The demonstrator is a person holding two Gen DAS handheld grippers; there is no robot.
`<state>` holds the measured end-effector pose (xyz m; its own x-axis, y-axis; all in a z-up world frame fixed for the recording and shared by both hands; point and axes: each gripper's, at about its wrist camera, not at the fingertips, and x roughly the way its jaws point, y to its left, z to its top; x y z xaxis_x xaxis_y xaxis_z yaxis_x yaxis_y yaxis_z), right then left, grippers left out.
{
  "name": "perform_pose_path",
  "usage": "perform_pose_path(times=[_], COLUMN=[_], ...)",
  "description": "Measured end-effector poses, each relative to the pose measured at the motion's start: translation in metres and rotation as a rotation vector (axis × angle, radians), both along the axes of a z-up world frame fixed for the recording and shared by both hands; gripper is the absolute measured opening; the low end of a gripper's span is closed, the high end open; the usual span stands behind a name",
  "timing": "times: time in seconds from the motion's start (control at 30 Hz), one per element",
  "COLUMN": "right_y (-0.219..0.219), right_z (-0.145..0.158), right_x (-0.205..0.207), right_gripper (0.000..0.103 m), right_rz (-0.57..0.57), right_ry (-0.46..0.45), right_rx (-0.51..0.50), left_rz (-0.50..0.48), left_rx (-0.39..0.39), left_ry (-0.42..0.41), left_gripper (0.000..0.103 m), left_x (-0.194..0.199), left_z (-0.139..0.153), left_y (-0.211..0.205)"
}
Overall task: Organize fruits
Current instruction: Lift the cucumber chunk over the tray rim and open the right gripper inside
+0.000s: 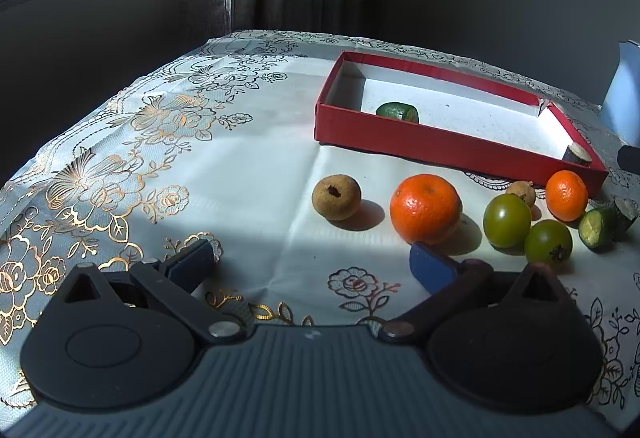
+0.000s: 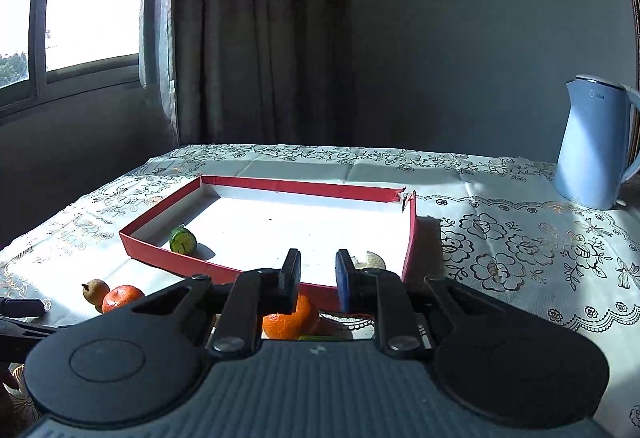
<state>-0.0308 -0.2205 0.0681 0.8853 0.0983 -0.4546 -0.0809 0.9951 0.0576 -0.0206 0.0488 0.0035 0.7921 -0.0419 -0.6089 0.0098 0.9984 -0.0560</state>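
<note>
Your left gripper [image 1: 312, 262] hovers low over the flowered tablecloth [image 1: 240, 166], its blue pads spread wide with nothing between them, likely waiting its turn. Ahead of it a row of loose fruit lies on the cloth: a brown fruit [image 1: 336, 197] on the left, then a large orange [image 1: 425, 209], two green fruits [image 1: 507, 220], a small orange [image 1: 567, 195] and cut green pieces [image 1: 598, 228] at the far right. Beyond the row sits the red box [image 1: 440, 148], the probable sorting container; it holds one cut green piece [image 1: 397, 112] near its left end and a dark piece [image 1: 577, 154] at its right corner. Your right gripper [image 2: 318, 274] hangs above the box's near edge with its pads drawn close together, a narrow gap showing and nothing held. A blue kettle [image 2: 592, 142] stands far right, clear of the work.
</note>
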Motion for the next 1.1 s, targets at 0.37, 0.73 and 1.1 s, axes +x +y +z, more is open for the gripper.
perform_pose_path(times=[0.37,0.73,1.1], right_y=[0.008,0.015,0.016], right_z=[-0.031,-0.031,-0.042], right_x=[-0.026,-0.025,-0.016], right_gripper=[0.026,0.091,0.032], right_rz=[-0.049,-0.053,-0.04], right_ry=[0.093,0.066,0.12], right_rx=[-0.056,-0.089,-0.074], left_rz=[-0.001,0.0,0.0], left_rx=[-0.001,-0.001,-0.001], left_ry=[0.0,-0.001,-0.001], left_gripper=[0.103,0.103,0.103], left_x=[0.0,0.0,0.0], left_z=[0.0,0.0,0.0], left_y=[0.001,0.0,-0.001])
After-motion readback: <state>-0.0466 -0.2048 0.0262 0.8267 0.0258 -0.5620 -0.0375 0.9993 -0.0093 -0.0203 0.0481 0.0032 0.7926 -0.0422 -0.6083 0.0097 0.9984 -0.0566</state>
